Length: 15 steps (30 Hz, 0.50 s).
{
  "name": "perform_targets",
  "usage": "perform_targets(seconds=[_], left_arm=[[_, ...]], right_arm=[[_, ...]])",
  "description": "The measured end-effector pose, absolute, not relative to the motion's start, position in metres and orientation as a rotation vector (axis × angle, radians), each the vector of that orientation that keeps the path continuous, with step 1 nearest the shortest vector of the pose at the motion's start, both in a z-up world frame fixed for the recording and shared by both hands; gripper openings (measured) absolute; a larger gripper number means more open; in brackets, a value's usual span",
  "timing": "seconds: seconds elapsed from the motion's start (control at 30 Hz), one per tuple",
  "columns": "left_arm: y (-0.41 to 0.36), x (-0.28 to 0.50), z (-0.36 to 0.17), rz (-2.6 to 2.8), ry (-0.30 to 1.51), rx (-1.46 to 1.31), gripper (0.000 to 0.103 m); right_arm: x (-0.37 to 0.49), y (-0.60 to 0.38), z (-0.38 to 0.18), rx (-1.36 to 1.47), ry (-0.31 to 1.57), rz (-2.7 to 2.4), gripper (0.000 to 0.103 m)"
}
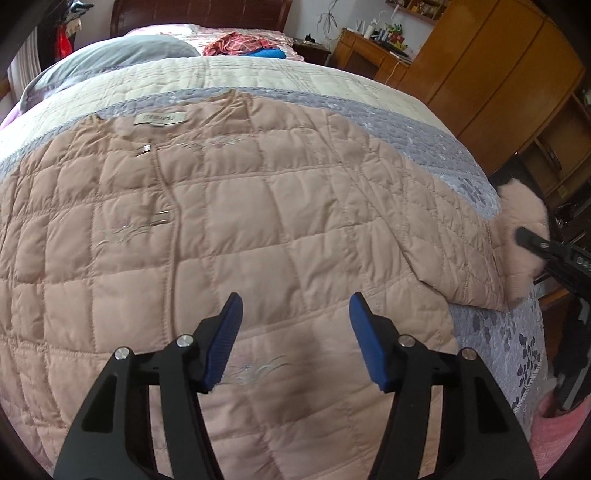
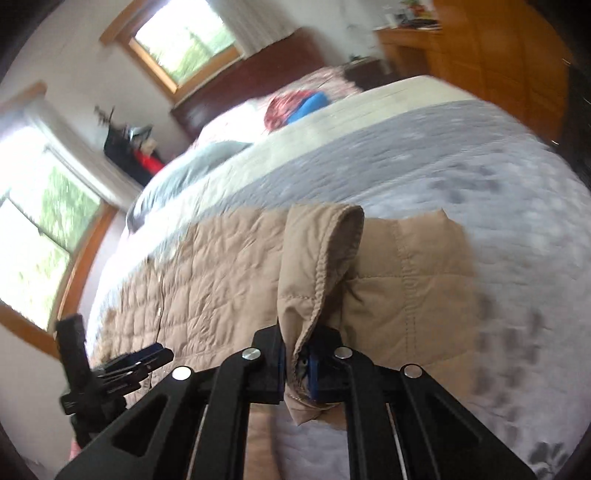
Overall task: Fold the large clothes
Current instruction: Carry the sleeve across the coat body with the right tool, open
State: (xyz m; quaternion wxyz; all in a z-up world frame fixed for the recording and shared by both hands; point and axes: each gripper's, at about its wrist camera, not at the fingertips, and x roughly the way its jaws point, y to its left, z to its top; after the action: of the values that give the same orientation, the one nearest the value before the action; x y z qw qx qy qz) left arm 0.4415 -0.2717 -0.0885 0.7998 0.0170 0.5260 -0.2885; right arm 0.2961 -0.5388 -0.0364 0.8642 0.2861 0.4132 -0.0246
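Jacket [image 1: 229,206] sprawls flat across the bed [image 1: 424,122]; right tongs [image 2: 295,365] clench its sleeve [image 2: 321,258] at the bed's right edge, left tongs [image 1: 295,328] hover released above, clothes [image 1: 243,46] heaped by the headboard.

A bed [image 1: 295,77] with a quilted cover in cream and grey-lilac bands fills the room ahead of the hand-held gripper. At its far end stands a dark wooden headboard [image 1: 199,13], with a grey pillow [image 1: 122,55] and a heap of red and blue cloth [image 1: 243,46] before it. To the right rises a tall honey-coloured wardrobe [image 1: 491,74], a small cluttered wooden desk [image 1: 365,55] beside it. In the right wrist view, two wood-framed windows [image 2: 184,33] on the pale wall let in bright daylight, with greenery outside.
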Motion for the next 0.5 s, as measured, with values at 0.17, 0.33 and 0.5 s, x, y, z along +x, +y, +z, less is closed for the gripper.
perform_targets(seconds=[0.17, 0.33, 0.5], left_arm=[[-0.266, 0.448, -0.091, -0.595, 1.118, 0.033, 0.060], [-0.262, 0.458, -0.100, -0.592, 1.140, 0.009, 0.061], [-0.274, 0.453, -0.096, -0.673, 1.164, -0.049, 0.066]], right_arm=[[0.339, -0.502, -0.063, 0.548, 0.949, -0.044, 0.008], [0.342, -0.495, -0.082, 0.610, 0.997, 0.045, 0.024], [0.312, -0.520, -0.063, 0.764, 0.888, 0.194, 0.033]])
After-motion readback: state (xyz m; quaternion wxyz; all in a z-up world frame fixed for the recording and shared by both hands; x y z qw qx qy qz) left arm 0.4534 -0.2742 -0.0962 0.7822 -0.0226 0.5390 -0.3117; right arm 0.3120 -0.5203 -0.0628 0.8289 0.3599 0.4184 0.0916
